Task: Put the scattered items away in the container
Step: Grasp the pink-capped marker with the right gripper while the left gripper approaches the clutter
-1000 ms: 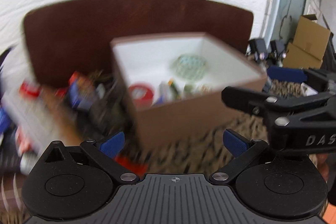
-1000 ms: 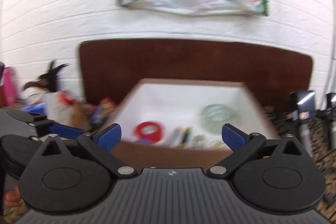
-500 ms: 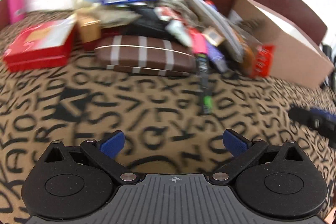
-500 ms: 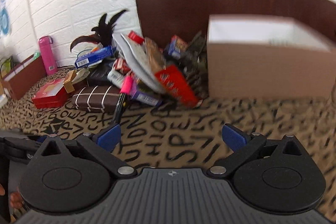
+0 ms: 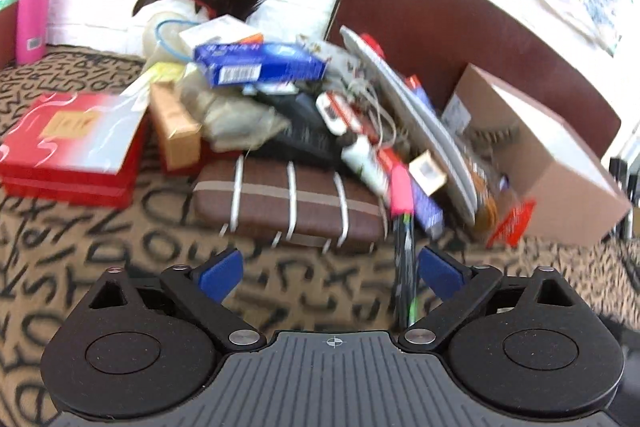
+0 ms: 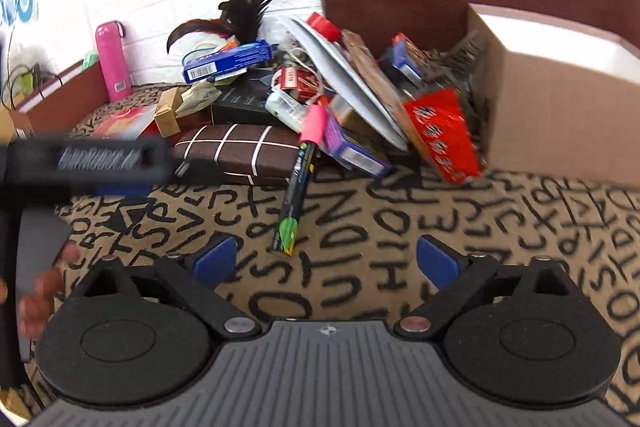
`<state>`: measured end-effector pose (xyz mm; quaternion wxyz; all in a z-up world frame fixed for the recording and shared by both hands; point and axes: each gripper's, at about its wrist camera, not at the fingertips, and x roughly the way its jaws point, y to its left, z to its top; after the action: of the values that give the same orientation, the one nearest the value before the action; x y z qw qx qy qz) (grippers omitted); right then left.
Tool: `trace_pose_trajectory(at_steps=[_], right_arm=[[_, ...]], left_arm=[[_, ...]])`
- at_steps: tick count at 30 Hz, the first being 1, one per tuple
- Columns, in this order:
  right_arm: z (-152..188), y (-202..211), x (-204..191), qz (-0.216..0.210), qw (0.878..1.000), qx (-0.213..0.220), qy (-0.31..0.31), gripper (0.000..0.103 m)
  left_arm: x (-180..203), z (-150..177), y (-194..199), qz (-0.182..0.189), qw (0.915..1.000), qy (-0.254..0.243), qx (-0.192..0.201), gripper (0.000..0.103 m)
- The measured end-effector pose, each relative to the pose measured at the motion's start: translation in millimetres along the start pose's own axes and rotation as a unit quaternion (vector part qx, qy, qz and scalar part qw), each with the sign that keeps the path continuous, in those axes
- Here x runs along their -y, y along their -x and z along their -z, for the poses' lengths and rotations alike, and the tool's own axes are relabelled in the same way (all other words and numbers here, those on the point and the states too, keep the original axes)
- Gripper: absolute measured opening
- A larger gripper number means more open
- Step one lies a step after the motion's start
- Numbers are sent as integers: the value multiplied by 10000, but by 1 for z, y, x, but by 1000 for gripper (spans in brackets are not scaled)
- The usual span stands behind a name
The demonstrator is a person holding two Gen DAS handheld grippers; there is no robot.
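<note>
Blur smears the heap [image 5: 320, 115] ahead of the left tongs [image 5: 330, 273], so most labels are unreadable. Both views have swung off the cardboard box [image 6: 560, 115], now ahead-right of the right tongs [image 6: 326, 261], its inside hidden. Both tongs gape wide, holding nothing. One pink-capped marker [image 6: 300, 163] lies just ahead, one brown striped case [image 5: 288, 203] behind it.

Both grippers are swinging away from the cardboard box [image 6: 556, 99], which a second ago filled the middle of each view and is now sitting at the right edge. The left gripper [image 5: 330, 273] is closing in on the pile, its open jaws now reaching the black marker with the pink cap [image 5: 404, 247]. The right gripper [image 6: 326, 263] is dropping lower over the lettered cloth [image 6: 400, 227].
</note>
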<state>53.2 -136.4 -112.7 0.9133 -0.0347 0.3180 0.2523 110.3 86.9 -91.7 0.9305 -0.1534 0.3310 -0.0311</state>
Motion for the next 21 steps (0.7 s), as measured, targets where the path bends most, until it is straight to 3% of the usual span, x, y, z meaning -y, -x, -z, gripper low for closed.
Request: trace_pose_trajectory(at_steps=[7,11,17,21], right_arm=[[-6,-33,-5,34,9995,-172,265,66],[-9,-50,-4,-88,9994,-216,240,62],[-18,-77,1,-163,9996,-238,35,45],[-22,-83,12,-152,9996,-207,-137,22]], left_arm=[[9,-22,-37,-14,10000,-3,73,88],[10,-27,-47,-35,9998,-64,188,88],[16,-39,-64,-12,9997,-166,202,86],[22,-43,-71,-21,9998,-131,178,87]])
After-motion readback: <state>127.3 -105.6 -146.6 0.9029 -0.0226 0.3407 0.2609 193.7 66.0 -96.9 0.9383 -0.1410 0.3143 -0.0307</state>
